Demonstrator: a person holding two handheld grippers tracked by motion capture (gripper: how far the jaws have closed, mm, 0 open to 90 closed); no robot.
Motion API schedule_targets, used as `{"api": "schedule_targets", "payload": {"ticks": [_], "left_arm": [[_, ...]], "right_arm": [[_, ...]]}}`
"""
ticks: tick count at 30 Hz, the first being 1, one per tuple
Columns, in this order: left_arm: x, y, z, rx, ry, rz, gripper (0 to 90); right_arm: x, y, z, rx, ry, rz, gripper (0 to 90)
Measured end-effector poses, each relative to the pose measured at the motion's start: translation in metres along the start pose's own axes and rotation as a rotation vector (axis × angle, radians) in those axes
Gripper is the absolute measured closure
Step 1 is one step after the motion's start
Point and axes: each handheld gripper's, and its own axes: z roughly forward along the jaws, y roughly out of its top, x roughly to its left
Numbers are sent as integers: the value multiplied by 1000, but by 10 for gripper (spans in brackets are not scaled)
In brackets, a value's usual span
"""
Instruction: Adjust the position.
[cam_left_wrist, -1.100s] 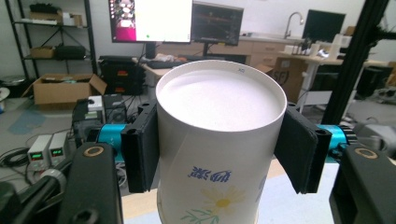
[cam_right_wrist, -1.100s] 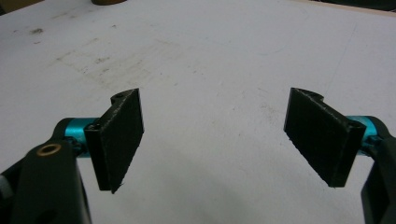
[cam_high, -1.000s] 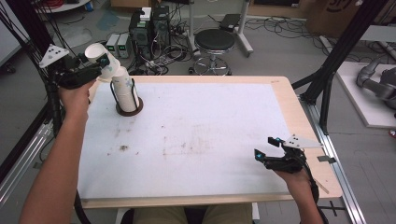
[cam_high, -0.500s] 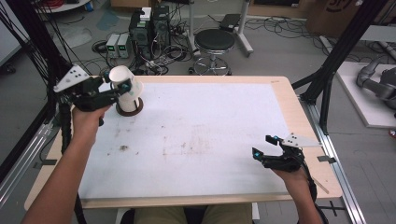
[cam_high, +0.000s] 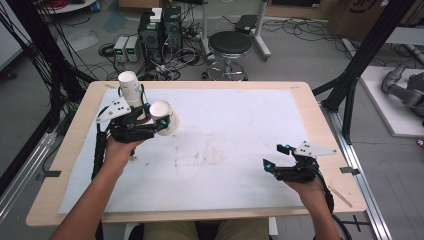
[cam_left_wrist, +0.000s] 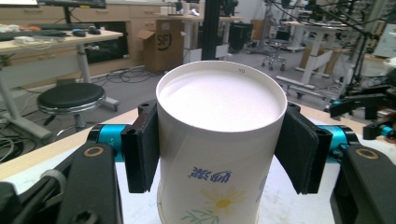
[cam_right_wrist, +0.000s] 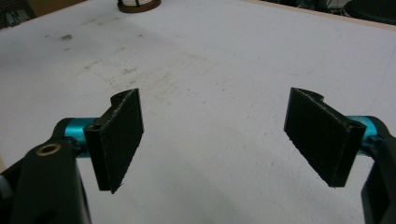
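White paper covers most of the wooden table (cam_high: 300, 95), and it carries grey smudges around the middle of the high view.

At the upper left of that view a stack (cam_high: 131, 90) of paper cups stands near the table's back-left corner. In the right gripper view its brown base ring (cam_right_wrist: 138, 4) sits at the top edge, left of centre.

Just right of the stack, your left gripper (cam_high: 161, 121) is clamped on a single cup (cam_high: 165, 116). You hold it off the surface, tipped over so that its pale round end faces up and to the right. In the left gripper view the cup (cam_left_wrist: 219, 140) takes up the centre of the frame. Its two black pads (cam_left_wrist: 142, 149) press its sides from left and right, and a blue mark and a yellow flower print show on its wall near the bottom edge. Your left hand (cam_high: 120, 150) and forearm come up from the lower left of the high view.

At the lower right of the high view your right gripper (cam_high: 276, 157) sits low over the paper near the front-right part of the table, well apart from the cup. Its jaws stand wide apart with nothing between them. In the right gripper view bare, faintly stained paper lies between the two pads (cam_right_wrist: 119, 137).

Beyond the table, at top centre of the high view, a black stool (cam_high: 230, 45) stands on the floor.
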Motion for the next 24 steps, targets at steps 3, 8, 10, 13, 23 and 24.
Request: {"api": "schedule_targets", "payload": {"ticks": [3, 8, 10, 13, 23, 24], "left_arm": [[-5, -1, 3, 5, -26, 2, 370], [-10, -4, 9, 19, -82, 5, 369], [-12, -7, 12, 26, -89, -1, 369], [-15, -11, 16, 35, -112, -2, 369], [-37, -20, 30, 62, -190, 2, 369], [-37, -20, 30, 62, -190, 2, 369]], "right_arm": [[2, 1, 2, 0, 7, -3, 203], [9, 4, 9, 1, 75, -2, 203], [12, 4, 12, 9, 86, -7, 203], [13, 5, 15, 12, 96, -23, 203], [28, 14, 27, -7, 171, -75, 203], [29, 15, 29, -11, 178, -86, 203]]}}
